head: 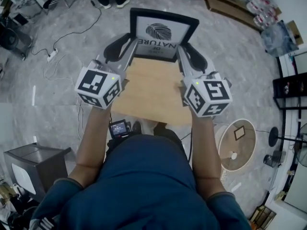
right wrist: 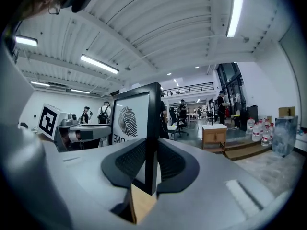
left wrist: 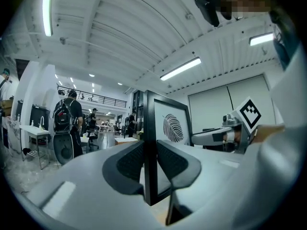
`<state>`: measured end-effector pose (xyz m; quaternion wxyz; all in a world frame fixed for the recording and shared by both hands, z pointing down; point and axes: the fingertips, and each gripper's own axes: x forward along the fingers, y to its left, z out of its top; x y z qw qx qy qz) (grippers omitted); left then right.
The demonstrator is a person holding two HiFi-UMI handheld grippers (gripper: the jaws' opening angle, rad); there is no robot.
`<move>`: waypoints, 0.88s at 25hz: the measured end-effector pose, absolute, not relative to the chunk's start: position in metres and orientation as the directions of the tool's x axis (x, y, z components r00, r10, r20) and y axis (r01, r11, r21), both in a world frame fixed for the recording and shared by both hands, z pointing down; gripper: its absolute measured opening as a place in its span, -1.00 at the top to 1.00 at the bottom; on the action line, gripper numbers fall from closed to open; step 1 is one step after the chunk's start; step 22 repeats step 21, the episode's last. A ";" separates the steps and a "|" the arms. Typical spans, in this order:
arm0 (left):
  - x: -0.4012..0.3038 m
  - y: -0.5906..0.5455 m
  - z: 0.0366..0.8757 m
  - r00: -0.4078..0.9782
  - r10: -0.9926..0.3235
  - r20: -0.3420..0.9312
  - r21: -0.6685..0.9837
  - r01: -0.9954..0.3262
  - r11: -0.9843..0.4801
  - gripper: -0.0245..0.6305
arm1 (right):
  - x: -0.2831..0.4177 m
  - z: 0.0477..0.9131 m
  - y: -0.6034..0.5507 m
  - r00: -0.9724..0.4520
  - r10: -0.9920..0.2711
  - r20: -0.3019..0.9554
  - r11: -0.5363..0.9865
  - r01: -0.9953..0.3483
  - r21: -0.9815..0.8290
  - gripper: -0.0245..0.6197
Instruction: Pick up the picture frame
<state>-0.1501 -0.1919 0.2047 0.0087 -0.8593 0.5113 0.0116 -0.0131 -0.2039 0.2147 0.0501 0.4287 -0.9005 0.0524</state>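
A black picture frame [head: 162,31] with a white print of a fingerprint-like leaf is held up off the small wooden table [head: 151,94], tilted toward me. My left gripper [head: 125,46] is shut on the frame's left side rail [left wrist: 149,147]. My right gripper [head: 186,51] is shut on its right side rail [right wrist: 152,138]. In the left gripper view the right gripper [left wrist: 225,135] shows across the print, and in the right gripper view the left gripper [right wrist: 76,131] shows the same way. The frame's lower edge is hidden behind the grippers' bodies.
A grey bin [head: 33,164] stands at the lower left, a round white fan [head: 238,145] lies on the floor at the right, and cables [head: 57,56] run over the grey floor. Water bottles [head: 261,11] and a wooden platform sit far right. People stand in the hall behind.
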 end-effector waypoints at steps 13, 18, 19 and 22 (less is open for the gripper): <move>-0.152 -0.173 0.180 0.499 -0.862 -0.087 -0.019 -0.866 -0.499 0.70 | -0.014 0.187 -0.183 -0.611 -0.785 0.103 0.614 -0.790 -0.006 0.67; -0.152 -0.174 0.182 0.502 -0.860 -0.085 -0.016 -0.864 -0.503 0.70 | -0.014 0.188 -0.184 -0.605 -0.789 0.106 0.608 -0.794 -0.006 0.67; -0.152 -0.175 0.182 0.502 -0.860 -0.085 -0.015 -0.864 -0.503 0.70 | -0.014 0.188 -0.184 -0.604 -0.790 0.106 0.607 -0.795 -0.005 0.67; -0.152 -0.175 0.183 0.503 -0.860 -0.085 -0.013 -0.864 -0.504 0.70 | -0.014 0.188 -0.185 -0.602 -0.791 0.106 0.606 -0.796 -0.003 0.67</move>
